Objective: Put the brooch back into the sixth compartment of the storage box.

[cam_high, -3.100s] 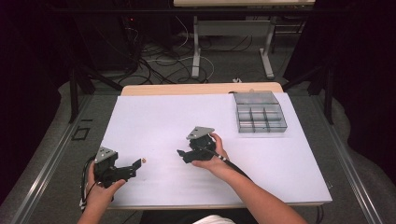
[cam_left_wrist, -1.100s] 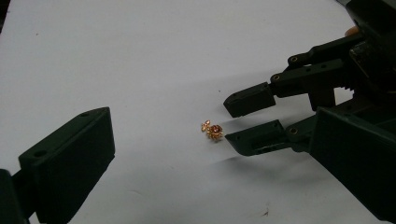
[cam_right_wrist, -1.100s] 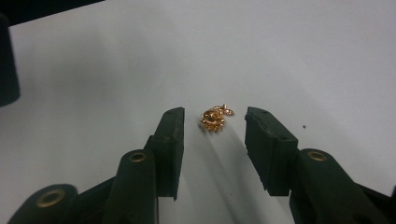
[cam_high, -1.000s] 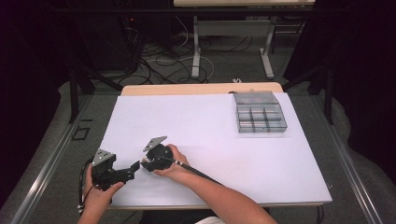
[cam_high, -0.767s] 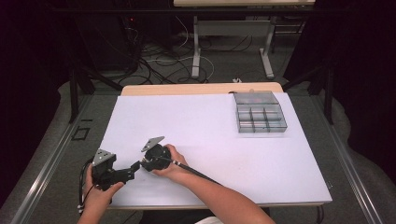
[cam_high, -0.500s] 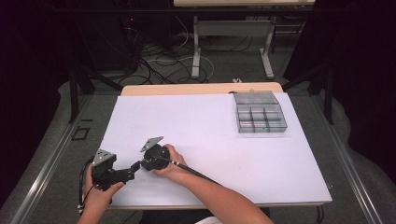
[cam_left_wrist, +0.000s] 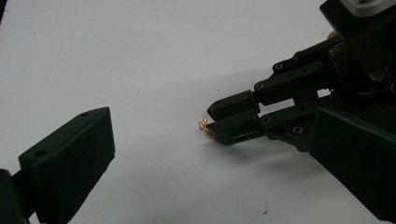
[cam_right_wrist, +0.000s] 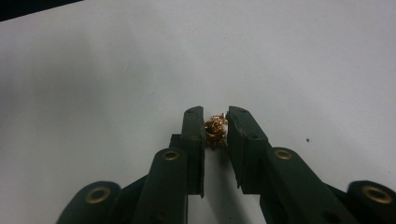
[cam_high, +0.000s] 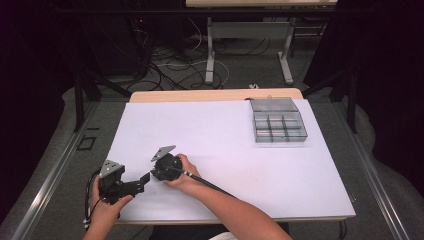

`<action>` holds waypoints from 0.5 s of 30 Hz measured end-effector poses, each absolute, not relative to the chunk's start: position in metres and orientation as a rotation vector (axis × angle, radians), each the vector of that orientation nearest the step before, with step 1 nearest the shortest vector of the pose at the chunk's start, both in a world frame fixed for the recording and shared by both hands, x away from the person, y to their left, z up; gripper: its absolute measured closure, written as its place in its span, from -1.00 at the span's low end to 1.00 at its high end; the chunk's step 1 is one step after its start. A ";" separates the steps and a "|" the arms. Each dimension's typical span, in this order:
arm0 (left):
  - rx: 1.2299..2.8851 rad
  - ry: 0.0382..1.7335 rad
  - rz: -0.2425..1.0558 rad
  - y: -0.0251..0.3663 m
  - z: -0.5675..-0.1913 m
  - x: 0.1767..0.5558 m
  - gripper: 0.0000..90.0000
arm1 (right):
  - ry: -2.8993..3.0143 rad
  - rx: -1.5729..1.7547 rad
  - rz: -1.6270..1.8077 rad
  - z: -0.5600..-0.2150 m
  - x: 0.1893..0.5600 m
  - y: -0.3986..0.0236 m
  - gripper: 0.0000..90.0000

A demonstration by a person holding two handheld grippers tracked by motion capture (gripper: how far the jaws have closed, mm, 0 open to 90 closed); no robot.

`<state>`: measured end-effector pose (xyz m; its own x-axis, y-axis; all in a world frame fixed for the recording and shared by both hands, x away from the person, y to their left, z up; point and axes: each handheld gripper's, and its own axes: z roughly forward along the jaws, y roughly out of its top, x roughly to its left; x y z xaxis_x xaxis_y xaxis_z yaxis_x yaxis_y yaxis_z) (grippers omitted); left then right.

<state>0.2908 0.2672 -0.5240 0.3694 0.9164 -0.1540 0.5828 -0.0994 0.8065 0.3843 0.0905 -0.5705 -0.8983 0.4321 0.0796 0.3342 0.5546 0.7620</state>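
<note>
Item held: a small tangle of gold-coloured chain, fine-linked and bunched into a knot, glinting. It sits between the tips of the right gripper, whose two black jaws are drawn in against it on either side, pinching it just above the white table. In the left gripper view a short end of the chain protrudes beyond the right gripper's tips, close to the surface.

The left gripper has its jaws spread wide and holds nothing; one jaw shows at lower left, the other at right, and the pinched chain lies in the gap ahead of them.

In the high view both grippers are at the near left of the table, the right gripper pointing toward the left gripper, tips nearly meeting.

Container: a clear compartmented box stands well apart from both grippers, at the far right. Its contents cannot be made out.
</note>
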 end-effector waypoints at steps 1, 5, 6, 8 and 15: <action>1.791 1.317 0.501 0.267 -0.524 0.291 -0.99 | 2.670 0.678 1.264 -0.570 0.384 0.090 0.75; 1.789 1.322 0.500 0.267 -0.524 0.291 -0.99 | 2.663 0.664 1.267 -0.570 0.384 0.090 0.77; 1.789 1.323 0.500 0.267 -0.524 0.291 -0.99 | 2.665 0.660 1.266 -0.570 0.384 0.090 0.77; 1.788 1.322 0.500 0.267 -0.524 0.291 -0.99 | 2.663 0.654 1.265 -0.570 0.384 0.090 0.77; 1.789 1.322 0.500 0.267 -0.524 0.291 -0.99 | 2.652 0.663 1.255 -0.570 0.383 0.091 0.77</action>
